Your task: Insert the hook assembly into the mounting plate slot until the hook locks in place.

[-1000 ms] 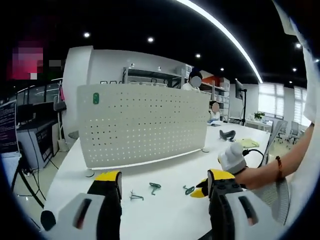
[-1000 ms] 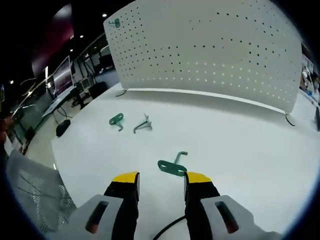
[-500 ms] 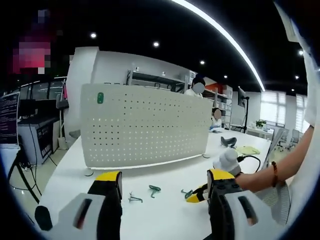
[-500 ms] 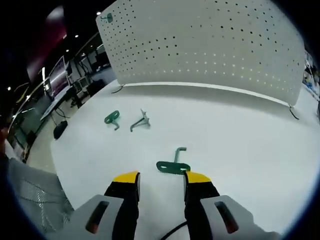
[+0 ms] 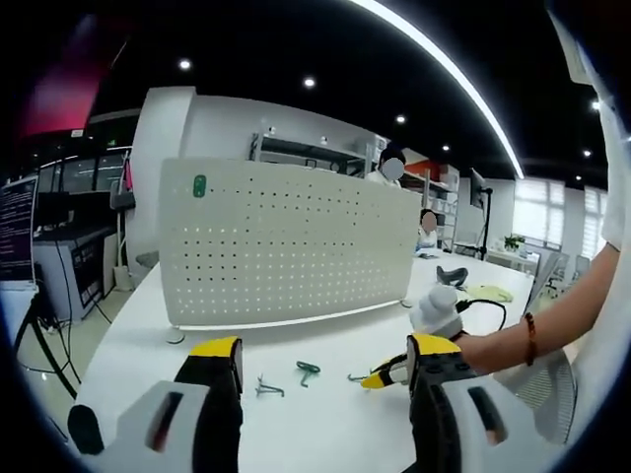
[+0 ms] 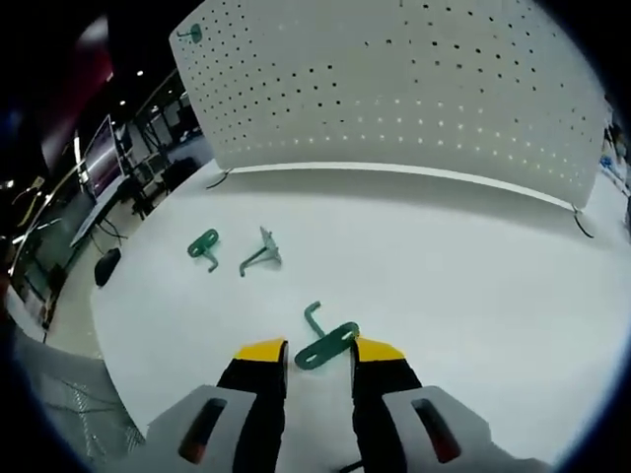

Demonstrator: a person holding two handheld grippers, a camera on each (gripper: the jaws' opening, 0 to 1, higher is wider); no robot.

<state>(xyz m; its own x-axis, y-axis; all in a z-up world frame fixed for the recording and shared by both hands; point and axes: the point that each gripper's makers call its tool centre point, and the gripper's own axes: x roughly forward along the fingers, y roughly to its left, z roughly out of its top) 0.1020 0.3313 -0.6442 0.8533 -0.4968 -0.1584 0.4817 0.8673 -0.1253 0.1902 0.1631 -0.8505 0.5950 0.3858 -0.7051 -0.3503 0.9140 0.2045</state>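
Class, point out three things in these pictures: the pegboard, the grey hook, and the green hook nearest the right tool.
Pegboard (image 5: 286, 246), left gripper view, middle of its perforated face.
Grey hook (image 6: 258, 255), right gripper view, on its bent metal body.
Green hook (image 6: 326, 345), right gripper view, on its flat plate between the right tool's jaws.

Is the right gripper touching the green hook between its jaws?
Touching. In the right gripper view, the right gripper pinches the green hook between both jaws.

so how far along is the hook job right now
Done: one green hook already hangs high on the pegboard. In hand: the right gripper is closing around a green hook on the table. Left: lift it and lock it into the pegboard.
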